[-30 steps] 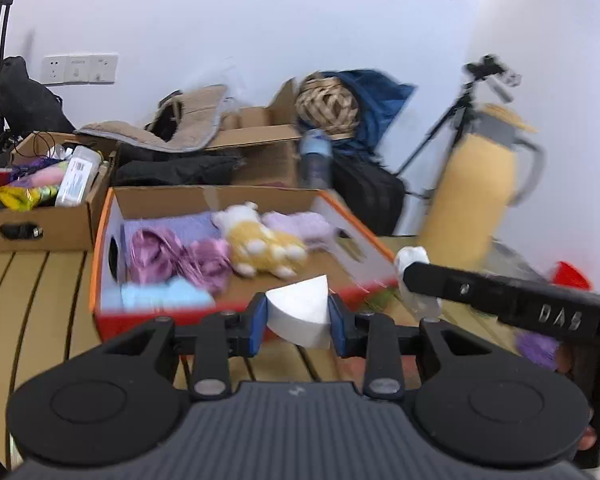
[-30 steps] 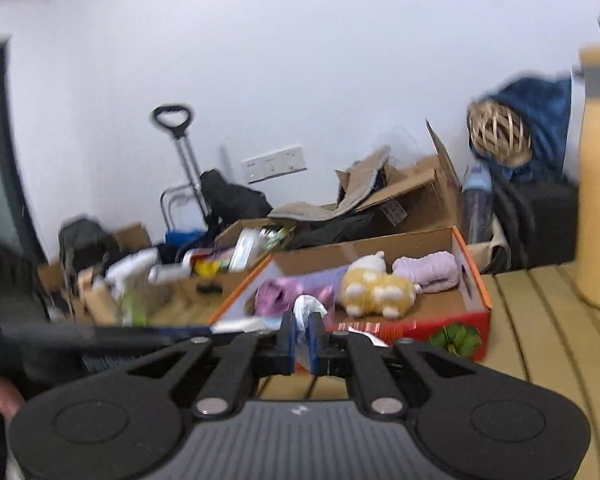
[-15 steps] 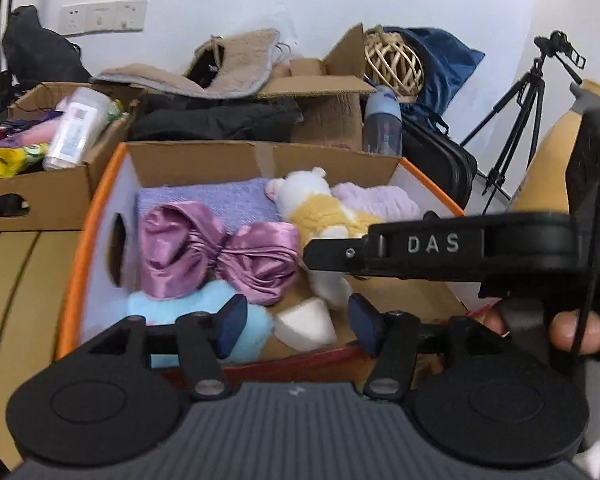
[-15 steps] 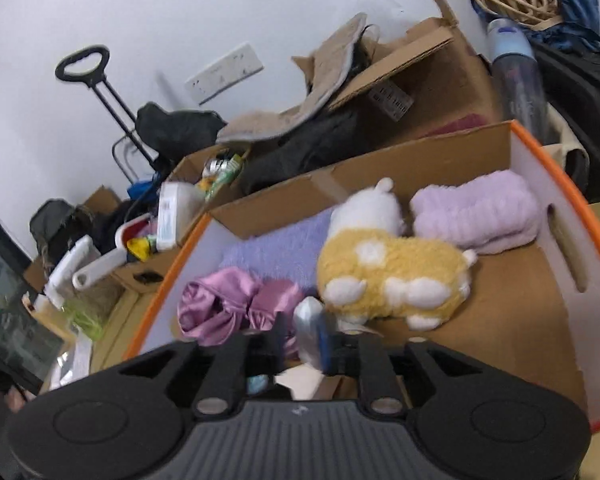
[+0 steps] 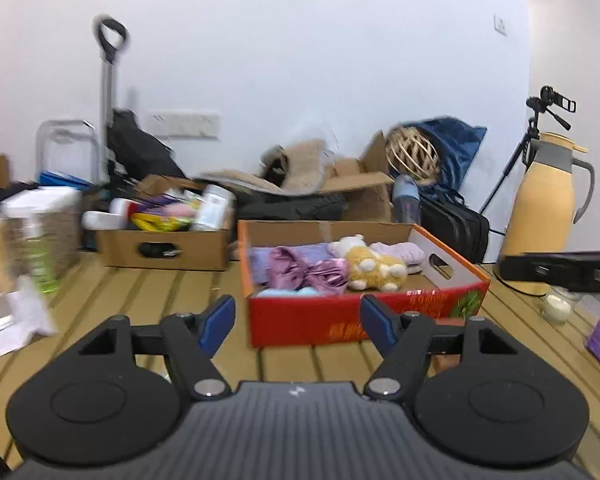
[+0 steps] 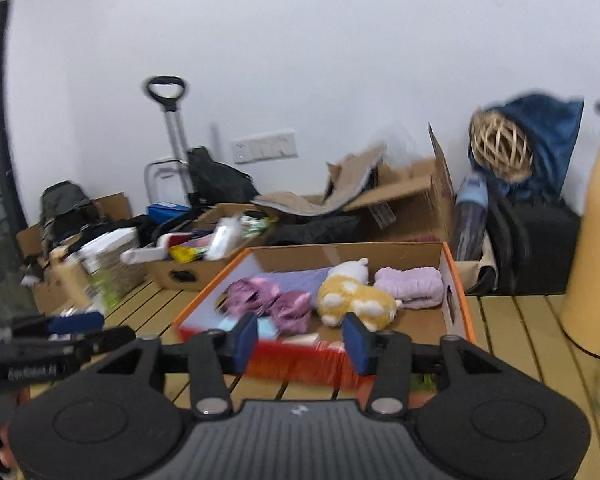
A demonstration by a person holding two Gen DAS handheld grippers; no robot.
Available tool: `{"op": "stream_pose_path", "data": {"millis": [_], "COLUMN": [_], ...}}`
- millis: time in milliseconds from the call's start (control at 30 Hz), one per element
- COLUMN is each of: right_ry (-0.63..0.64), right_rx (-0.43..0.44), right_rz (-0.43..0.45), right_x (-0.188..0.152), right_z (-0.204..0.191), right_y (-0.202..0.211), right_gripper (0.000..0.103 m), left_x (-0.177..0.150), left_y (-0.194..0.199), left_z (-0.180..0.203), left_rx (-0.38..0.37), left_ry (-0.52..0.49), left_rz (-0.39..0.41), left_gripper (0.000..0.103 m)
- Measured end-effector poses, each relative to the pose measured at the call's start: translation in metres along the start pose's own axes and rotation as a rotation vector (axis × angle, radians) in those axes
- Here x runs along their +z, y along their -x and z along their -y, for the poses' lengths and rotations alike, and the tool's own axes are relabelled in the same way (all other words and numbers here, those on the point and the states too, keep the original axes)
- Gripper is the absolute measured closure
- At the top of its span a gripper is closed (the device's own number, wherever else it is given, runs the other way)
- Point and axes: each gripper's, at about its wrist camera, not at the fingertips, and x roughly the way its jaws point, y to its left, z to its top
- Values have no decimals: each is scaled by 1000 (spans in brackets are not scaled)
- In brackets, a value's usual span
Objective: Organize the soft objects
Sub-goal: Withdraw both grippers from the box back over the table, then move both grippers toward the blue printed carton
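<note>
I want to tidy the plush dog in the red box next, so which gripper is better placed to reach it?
Probably the right gripper. Its opening jaws, with nothing between them, look into the red box, with the plush dog just beyond. The left gripper, also opening on nothing, sits farther back, facing the box front.

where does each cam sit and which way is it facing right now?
Left wrist: on the left gripper, jaws opening and empty, facing the red-fronted cardboard box of soft toys on the slatted wooden table; the right gripper pokes in at right.
Right wrist: on the right gripper, jaws opening and empty, facing the same box from nearer; the left gripper shows at left.
Shared: box, yellow plush toy.
</note>
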Motion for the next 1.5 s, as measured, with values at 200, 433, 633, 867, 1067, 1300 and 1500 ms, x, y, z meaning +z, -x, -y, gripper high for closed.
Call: {"op": "stream_pose_path", "data": {"millis": [200,433,633,867,1067,1300,1500], "right_ry": [47,130,-49,-27,-66,-94,-166], "right_rx": [-58,-178,-259,-282,-236,-244,-213], "right_rz": [24,61,124,103,52,-11,-96], "right_x": [-78,-147,-191,-208,-208,-181,-156], "right_z": [-38,-85,-100,-117,-111,-83,-31], "right_y": [79,145,191,202,186,131,66], "right_gripper": [37,30,19,18,20,29,29], "left_x": [-56,-105,-135,-128,-123,-102,-74], "left_y": [84,138,184,195,171,103,20], "left_z": [-5,5,6,12,21,36,61], "left_rx": [59,38,59,40,-22,-141,-225], "left_ry": [5,-41,-22,-38,-63,-53,-65], "left_rz": [38,35,93,138,95,17,-56], "left_gripper": [28,16,11,2,2,11,24]}}
